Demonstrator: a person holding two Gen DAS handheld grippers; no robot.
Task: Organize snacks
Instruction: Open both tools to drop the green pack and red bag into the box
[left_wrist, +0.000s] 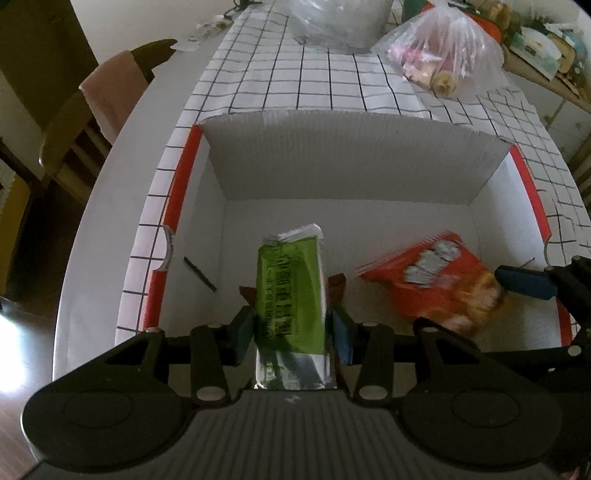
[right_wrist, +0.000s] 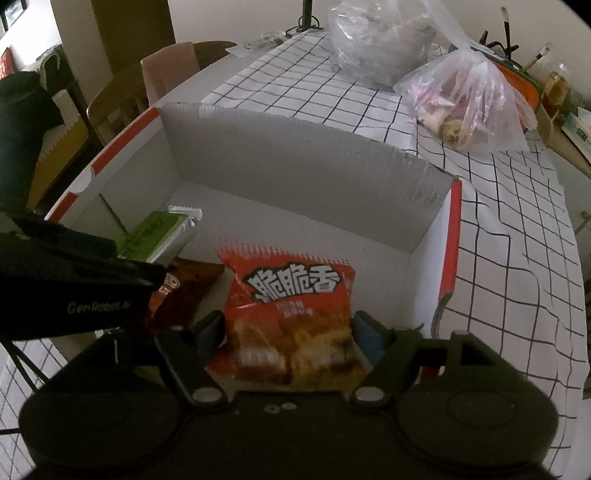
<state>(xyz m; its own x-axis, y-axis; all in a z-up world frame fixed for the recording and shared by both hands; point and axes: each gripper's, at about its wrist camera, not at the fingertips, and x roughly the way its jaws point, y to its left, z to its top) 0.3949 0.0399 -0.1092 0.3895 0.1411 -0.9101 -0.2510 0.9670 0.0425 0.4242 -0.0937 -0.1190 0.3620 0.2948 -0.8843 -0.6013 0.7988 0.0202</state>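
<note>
My left gripper (left_wrist: 291, 330) is shut on a green snack pack (left_wrist: 291, 291) with silver ends and holds it over the inside of a white cardboard box (left_wrist: 347, 162) with red rims. My right gripper (right_wrist: 290, 336) is shut on a red snack bag (right_wrist: 291, 317) with white lettering, also over the box. The red bag also shows at the right in the left wrist view (left_wrist: 432, 280), with a blue fingertip (left_wrist: 524, 282) at its side. The green pack (right_wrist: 159, 232) shows at the left in the right wrist view. A brown snack packet (right_wrist: 184, 291) lies on the box floor under the green pack.
The box stands on a table with a white checked cloth (left_wrist: 295, 81). Behind it lie a clear plastic bag with pink snacks (left_wrist: 439, 59) and a larger clear bag (left_wrist: 340, 22). A wooden chair (left_wrist: 92, 110) stands to the left. Cluttered shelves are at the far right.
</note>
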